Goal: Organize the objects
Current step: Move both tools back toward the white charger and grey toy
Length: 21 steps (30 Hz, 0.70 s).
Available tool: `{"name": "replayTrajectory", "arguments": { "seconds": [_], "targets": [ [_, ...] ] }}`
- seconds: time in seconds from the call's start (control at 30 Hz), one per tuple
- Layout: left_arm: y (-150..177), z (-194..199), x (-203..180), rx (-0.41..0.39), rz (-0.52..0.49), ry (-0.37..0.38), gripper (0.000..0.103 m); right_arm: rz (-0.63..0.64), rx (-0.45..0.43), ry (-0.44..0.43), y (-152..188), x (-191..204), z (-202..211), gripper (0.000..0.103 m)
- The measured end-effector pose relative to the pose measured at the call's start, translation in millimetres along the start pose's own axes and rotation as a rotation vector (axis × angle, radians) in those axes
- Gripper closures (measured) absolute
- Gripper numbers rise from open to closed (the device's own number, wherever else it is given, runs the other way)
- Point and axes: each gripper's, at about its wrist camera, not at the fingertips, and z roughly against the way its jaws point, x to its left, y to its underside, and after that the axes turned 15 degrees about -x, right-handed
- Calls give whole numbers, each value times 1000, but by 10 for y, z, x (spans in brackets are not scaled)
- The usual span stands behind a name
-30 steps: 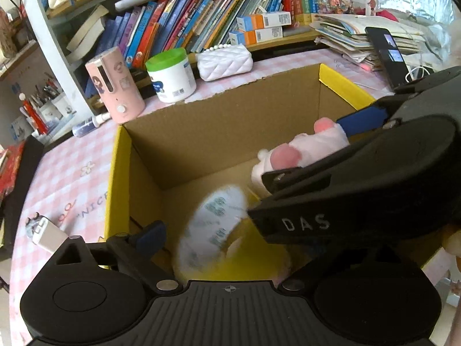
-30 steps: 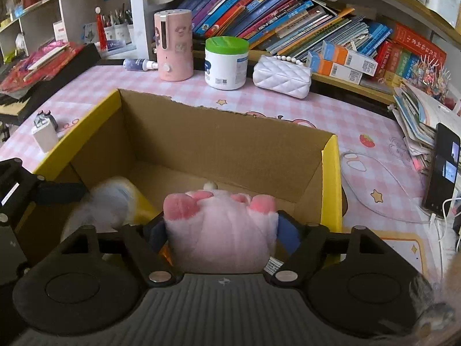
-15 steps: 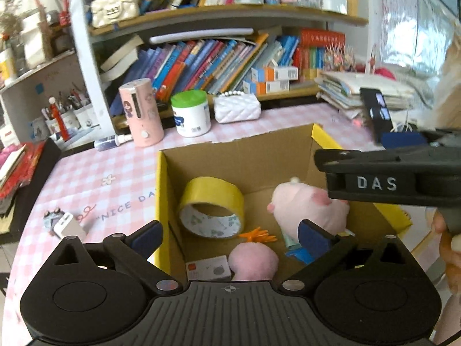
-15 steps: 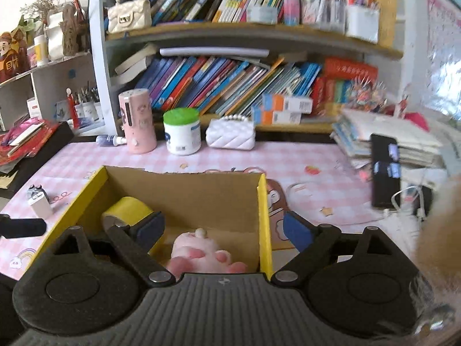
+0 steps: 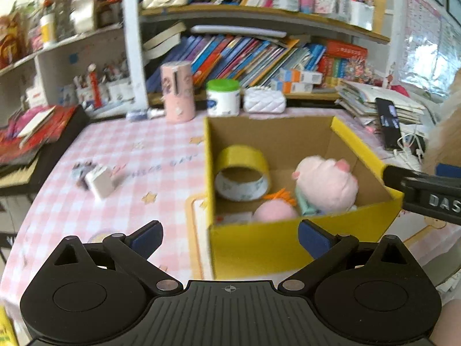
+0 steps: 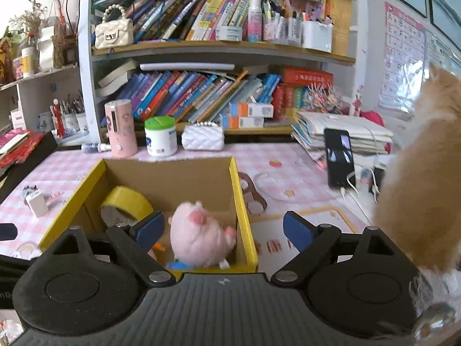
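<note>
The pink plush toy (image 6: 198,239) lay inside the yellow box (image 5: 288,248), at about 4 o'clock on its floor. It looked soft and light, so it would squash under pressure, and the round body seemed the best place to take hold. One roll of yellow tape (image 5: 242,173) leaned at 10 o'clock in the box, stiff and easy to pinch through its ring; one smaller pink ball (image 5: 273,212) lay at 6 o'clock. On the table (image 5: 121,150), one white charger (image 5: 99,181) remained at 9 o'clock from the box. The left gripper (image 5: 230,233) and the right gripper (image 6: 223,229) both had their fingers spread wide, with nothing between them; the right ones had just been opening.
</note>
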Motion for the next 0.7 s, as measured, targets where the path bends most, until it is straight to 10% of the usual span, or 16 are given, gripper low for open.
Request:
{"name": "replayTrajectory", "arguments": {
  "seconds": [0.7],
  "targets": [
    [582, 690, 1005, 166, 47, -106, 2, -51, 253, -2, 578, 987, 679, 7]
  ]
}}
